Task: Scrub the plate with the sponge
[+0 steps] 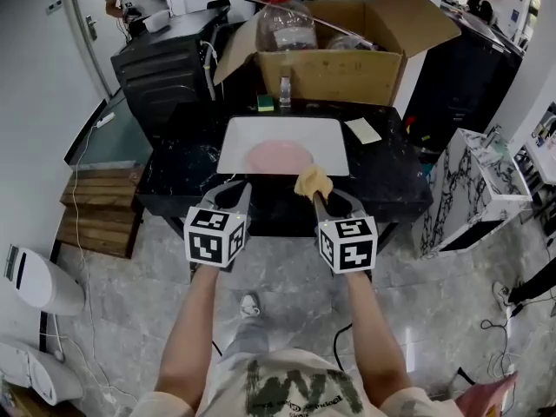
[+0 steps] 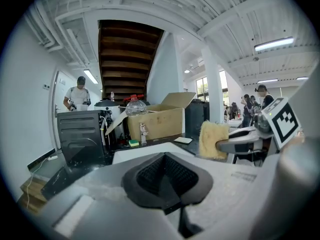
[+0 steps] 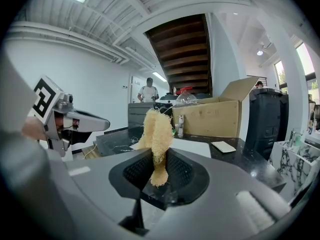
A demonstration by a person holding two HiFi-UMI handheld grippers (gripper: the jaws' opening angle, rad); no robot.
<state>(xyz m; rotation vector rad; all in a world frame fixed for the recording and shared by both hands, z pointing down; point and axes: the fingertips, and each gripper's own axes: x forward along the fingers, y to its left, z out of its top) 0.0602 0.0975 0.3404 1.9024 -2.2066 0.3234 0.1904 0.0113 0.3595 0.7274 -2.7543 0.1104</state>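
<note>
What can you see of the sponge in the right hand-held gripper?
The sponge is a pale yellow-tan, coarse, fibrous pad with frayed edges. The right hand-held gripper pinches its lower end narrow; the rest stands up beyond the jaws. It hangs over the near edge of the white tray, apart from the pink plate.

Workshop-like industrial space: exposed ceiling pipes [image 2: 46, 18], staircase underside [image 2: 128, 54], open cardboard box [image 1: 340, 75], black worktable [image 1: 387, 179].

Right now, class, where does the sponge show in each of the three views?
Head view: sponge at centre, gripped in the right tongs.
Left gripper view: sponge right of centre.
Right gripper view: sponge at centre, pinched upright.
Shared landmark: the cardboard box.
</note>
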